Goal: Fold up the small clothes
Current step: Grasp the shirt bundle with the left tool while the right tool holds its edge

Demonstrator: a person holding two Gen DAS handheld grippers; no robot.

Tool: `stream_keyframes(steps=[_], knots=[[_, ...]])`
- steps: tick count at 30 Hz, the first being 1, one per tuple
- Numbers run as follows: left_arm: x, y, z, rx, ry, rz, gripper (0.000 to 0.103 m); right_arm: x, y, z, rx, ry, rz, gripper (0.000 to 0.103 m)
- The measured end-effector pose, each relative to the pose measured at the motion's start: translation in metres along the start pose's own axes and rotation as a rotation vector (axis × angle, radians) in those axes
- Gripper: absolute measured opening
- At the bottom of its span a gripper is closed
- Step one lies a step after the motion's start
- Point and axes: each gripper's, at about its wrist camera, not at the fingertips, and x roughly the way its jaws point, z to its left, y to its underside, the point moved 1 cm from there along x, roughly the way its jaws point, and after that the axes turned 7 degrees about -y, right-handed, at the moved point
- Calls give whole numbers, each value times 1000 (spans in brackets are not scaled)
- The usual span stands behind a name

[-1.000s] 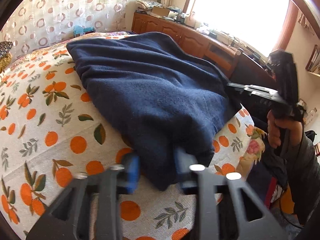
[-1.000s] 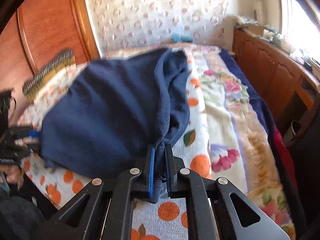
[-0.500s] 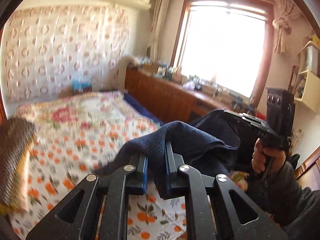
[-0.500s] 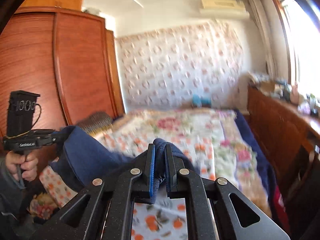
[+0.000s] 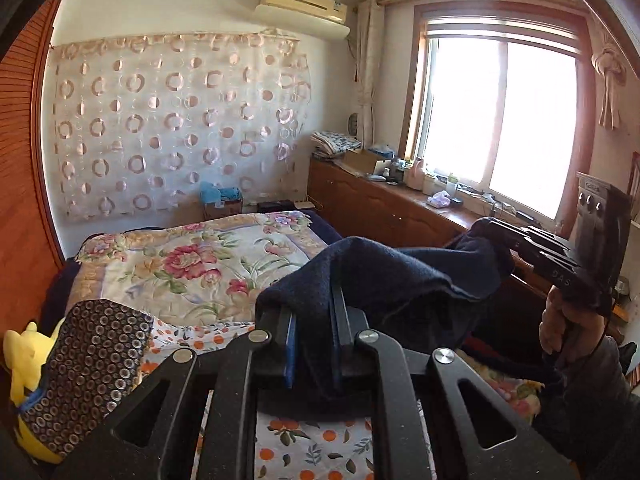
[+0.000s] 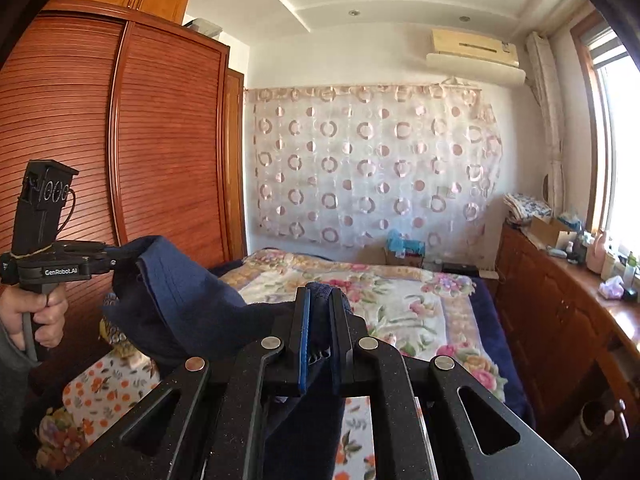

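Observation:
A dark navy fleece garment point(image 5: 400, 284) hangs in the air between both grippers, above the bed. My left gripper point(image 5: 314, 320) is shut on one corner of it. My right gripper point(image 6: 320, 312) is shut on another corner; the cloth point(image 6: 188, 300) stretches from it to the left gripper point(image 6: 116, 258), seen at the left of the right wrist view. In the left wrist view the right gripper point(image 5: 496, 232) shows at the far right, pinching the cloth. The lower part of the garment is hidden under the gripper bodies.
The bed point(image 5: 192, 264) has a floral quilt and an orange-print sheet point(image 5: 320, 440). A patterned pillow point(image 5: 88, 364) and yellow plush toy point(image 5: 20, 360) lie at the left. A wooden cabinet point(image 6: 560, 320) runs along the window side; a wardrobe point(image 6: 120, 160) stands at the left.
Both grippers have lifted the navy garment off the bed into the air. The left gripper, open a second ago, has shut on its corner. The views now look across the room.

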Motion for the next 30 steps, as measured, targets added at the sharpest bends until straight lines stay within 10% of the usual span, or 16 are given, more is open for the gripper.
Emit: stream_keyframes(steps=[6, 16, 30], knots=[[9, 74, 5, 30, -27, 102, 14, 18, 47, 28, -25, -23, 58, 8], [39, 260, -9, -1, -4, 402, 14, 37, 235, 57, 101, -130, 415, 8], [25, 298, -3, -75, -18, 435, 16, 47, 265, 47, 184, -153, 485, 8]])
